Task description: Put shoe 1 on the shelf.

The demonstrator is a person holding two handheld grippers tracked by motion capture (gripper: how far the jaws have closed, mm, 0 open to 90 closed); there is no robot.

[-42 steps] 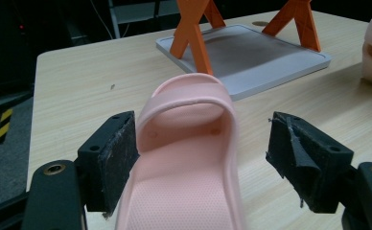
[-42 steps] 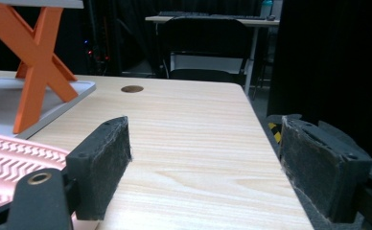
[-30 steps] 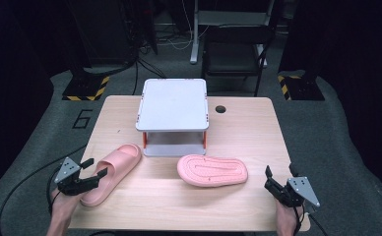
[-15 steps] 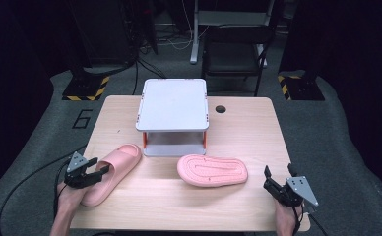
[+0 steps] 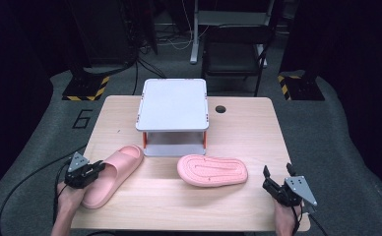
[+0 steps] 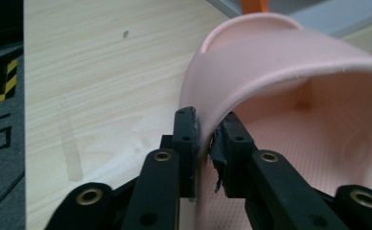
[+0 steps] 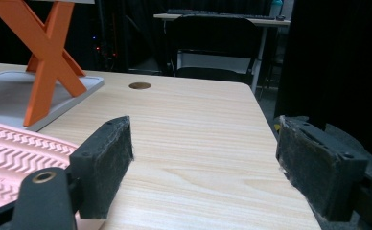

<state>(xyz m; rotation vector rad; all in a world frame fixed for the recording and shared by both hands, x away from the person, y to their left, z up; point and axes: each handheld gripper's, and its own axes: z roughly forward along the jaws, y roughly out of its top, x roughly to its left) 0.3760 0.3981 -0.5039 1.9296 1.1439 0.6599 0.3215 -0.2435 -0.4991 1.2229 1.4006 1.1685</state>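
From above, the left gripper [image 5: 96, 169] bites the strap of the upright slipper [image 5: 115, 173] at the table's [image 5: 248, 132] left front. The other slipper [image 5: 212, 170] lies sole up, by the rack [image 5: 172, 104]. The right gripper [image 5: 272, 183] waits, wide open, holding nothing.

Up close, the left gripper's jaws have just been closing and now pinch the strap [image 6: 251, 62] edge. Lift slowly, so the thin edge does not slip out.
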